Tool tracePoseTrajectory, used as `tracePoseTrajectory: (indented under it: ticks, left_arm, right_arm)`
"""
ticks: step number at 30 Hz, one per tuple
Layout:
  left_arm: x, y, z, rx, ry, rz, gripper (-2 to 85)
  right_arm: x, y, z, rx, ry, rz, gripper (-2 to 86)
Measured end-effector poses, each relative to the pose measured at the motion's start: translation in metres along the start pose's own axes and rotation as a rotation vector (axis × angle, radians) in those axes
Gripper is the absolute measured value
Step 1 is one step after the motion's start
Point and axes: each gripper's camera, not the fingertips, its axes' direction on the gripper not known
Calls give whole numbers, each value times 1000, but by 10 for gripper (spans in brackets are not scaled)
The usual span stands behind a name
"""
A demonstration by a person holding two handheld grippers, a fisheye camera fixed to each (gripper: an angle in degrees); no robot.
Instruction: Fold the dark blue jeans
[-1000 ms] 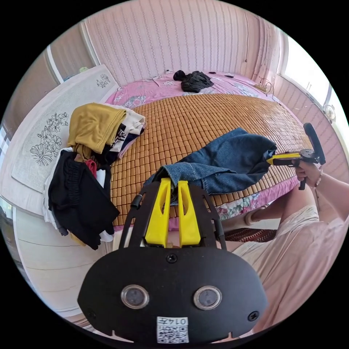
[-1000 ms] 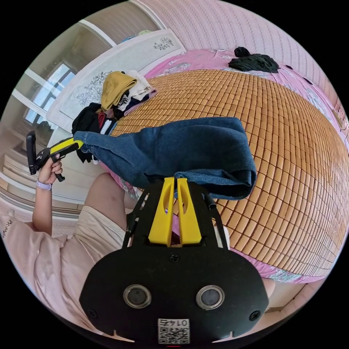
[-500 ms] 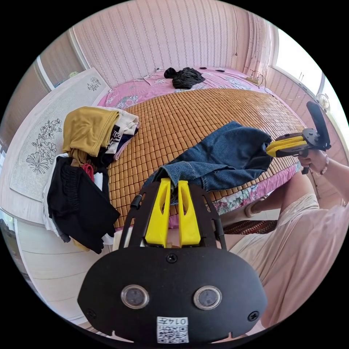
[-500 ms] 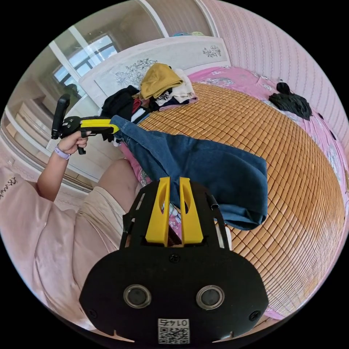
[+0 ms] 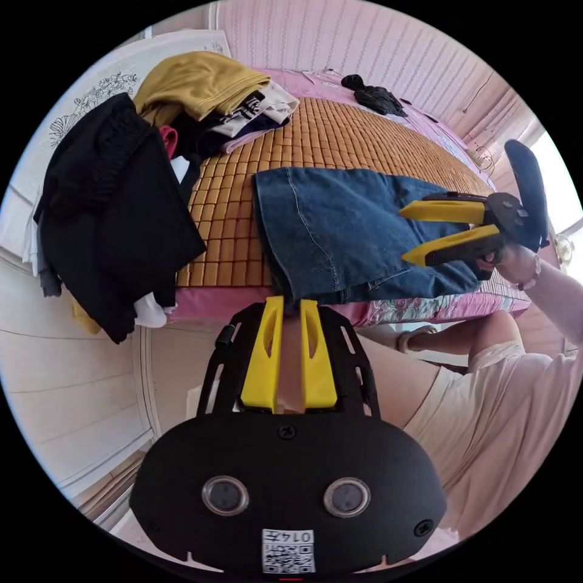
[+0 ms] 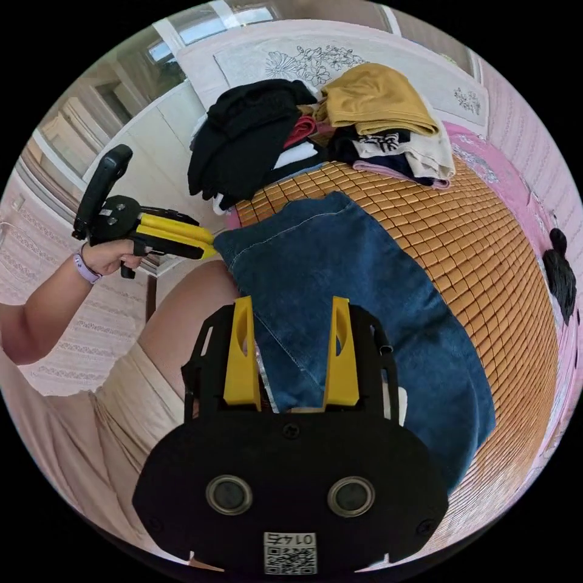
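Folded jeans [image 5: 340, 234] are lying flat on the bamboo mat [image 5: 340, 136] at the bed's near edge. The right gripper [image 5: 408, 235] is being held over them, jaws spread, nothing gripped. The left gripper [image 5: 290, 305] is being held just off the edge, jaws nearly together, empty. A clothes pile [image 6: 340, 130] is sitting beside the jeans.
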Motion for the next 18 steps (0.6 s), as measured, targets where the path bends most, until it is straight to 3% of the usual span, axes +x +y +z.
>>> tracePoseTrajectory:
  ticks: [3,9,18]
  left_arm:
    - [-4,10,3,1,-3,-29,40]
    - [-15,-8,5,47,-17,-105,54]
    - [-7,-88,4,100,-7,-26,51]
  right_arm:
    - [-7,-12,44,-139,61,-55,162]
    - [15,7,33,-110,0,-20,36]
    - [107,142,-108,293,-312,258,14]
